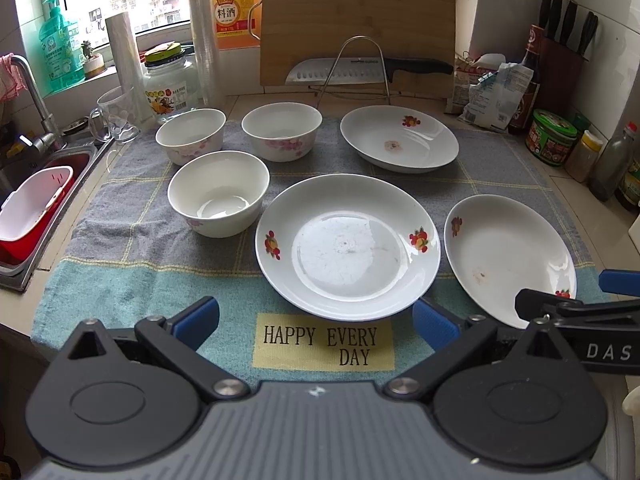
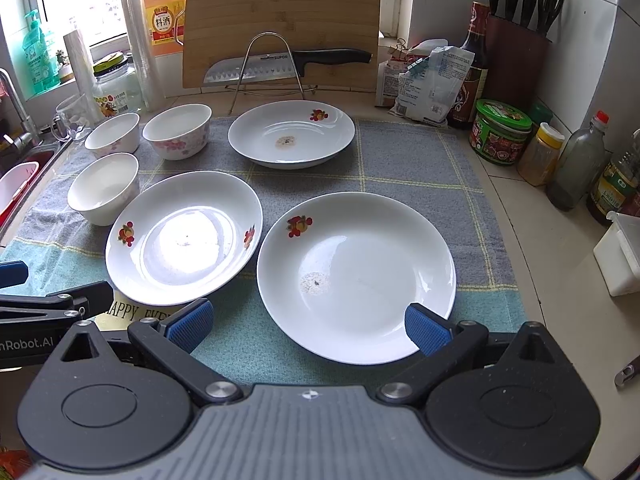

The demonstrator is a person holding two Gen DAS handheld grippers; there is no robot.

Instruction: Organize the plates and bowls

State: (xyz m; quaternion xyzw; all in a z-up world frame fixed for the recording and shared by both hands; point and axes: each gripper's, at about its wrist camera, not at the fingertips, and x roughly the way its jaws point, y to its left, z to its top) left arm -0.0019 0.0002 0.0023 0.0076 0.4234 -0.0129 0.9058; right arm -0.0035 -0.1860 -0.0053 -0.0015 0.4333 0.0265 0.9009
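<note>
Three white plates with red flower marks lie on a checked towel (image 1: 120, 240): a middle plate (image 1: 348, 246) (image 2: 184, 238), a right plate (image 1: 508, 258) (image 2: 356, 276) and a far plate (image 1: 400, 138) (image 2: 292, 134). Three white bowls stand to the left: a near bowl (image 1: 218, 192) (image 2: 104, 188), a far left bowl (image 1: 190, 136) (image 2: 113, 135) and a far middle bowl (image 1: 282, 132) (image 2: 178, 131). My left gripper (image 1: 316, 320) is open and empty before the middle plate. My right gripper (image 2: 310, 324) is open and empty over the right plate's near rim.
A sink (image 1: 40, 184) with a red and white tub lies at the left. A cutting board (image 1: 356, 20), a knife on a wire rack (image 1: 360, 70) and a glass mug (image 1: 116, 116) stand behind. Jars and bottles (image 2: 560, 160) and a knife block (image 2: 516, 56) crowd the right side.
</note>
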